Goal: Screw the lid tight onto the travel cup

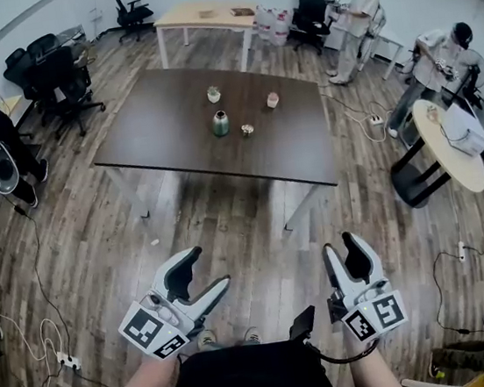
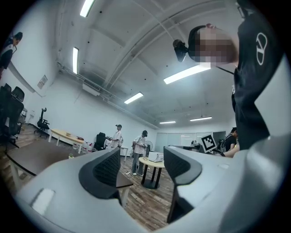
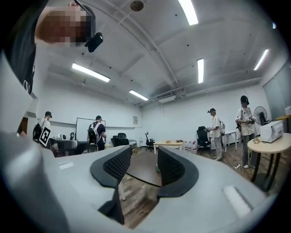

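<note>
A dark green travel cup [image 1: 220, 124] stands upright near the middle of the dark brown table [image 1: 174, 144], far ahead of me. A small pale piece [image 1: 248, 129], perhaps its lid, lies just right of it. Both grippers hang low by my body, well short of the table. My left gripper [image 1: 212, 265] [image 2: 142, 159] has its jaws apart with nothing between them. My right gripper [image 1: 340, 242] [image 3: 140, 157] shows a narrower gap, also empty. Through the right gripper's jaws I see the table's far end [image 3: 141, 170].
Two more small cups [image 1: 214, 94] [image 1: 273, 99] stand on the table. Office chairs [image 1: 58, 75] are at the left, a round table [image 1: 448, 148] at the right, and a light wood table [image 1: 201, 16] behind. Cables and a power strip [image 1: 67, 362] lie on the floor. Several people stand around.
</note>
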A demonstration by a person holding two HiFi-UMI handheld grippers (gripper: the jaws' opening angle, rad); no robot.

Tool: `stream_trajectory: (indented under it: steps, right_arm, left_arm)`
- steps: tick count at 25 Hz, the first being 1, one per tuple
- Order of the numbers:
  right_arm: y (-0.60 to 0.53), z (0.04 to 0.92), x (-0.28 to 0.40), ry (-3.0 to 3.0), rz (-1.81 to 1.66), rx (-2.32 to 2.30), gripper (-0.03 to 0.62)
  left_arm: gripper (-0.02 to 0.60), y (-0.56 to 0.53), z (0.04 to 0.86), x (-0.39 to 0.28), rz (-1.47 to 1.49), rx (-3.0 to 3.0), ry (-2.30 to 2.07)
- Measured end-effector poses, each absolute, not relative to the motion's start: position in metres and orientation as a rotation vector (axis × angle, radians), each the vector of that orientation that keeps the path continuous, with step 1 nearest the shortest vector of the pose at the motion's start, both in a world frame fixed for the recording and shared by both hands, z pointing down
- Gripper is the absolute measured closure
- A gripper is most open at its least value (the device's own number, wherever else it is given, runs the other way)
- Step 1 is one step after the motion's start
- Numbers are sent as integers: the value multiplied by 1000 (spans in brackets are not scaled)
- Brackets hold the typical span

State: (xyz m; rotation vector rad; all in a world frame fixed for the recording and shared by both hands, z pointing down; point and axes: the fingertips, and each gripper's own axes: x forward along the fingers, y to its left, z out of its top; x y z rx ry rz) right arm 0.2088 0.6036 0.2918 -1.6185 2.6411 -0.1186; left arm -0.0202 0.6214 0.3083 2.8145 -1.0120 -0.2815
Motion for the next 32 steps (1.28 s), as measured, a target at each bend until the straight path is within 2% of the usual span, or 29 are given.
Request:
stream_trajectory:
  steps: [3,5,11,17,24,32]
  right_arm:
    - [604,294,217,2626,-134,-1571,398]
    - [601,297,223,2624,-127,-1547,398]
    - [571,306,247,2650,-106,-1467,402]
    - [510,314,236,2707,29,-1419,402]
    - [367,347,201,2757,-24,-1449,402]
    - [154,328,155,2703,-44,-1604,402]
  left_arm:
    - [291,613,314,-15,-259,2820,-1030]
    - [259,604,317,-11,-240,2829,-1046]
    - [238,573,329,6,-215,2788,-1122]
    - [222,509,354,6,-139,2753,-1170]
    - [221,349,380,-28,-170,2784,-1147]
    - [207,120,379,-66,-80,2886,-954]
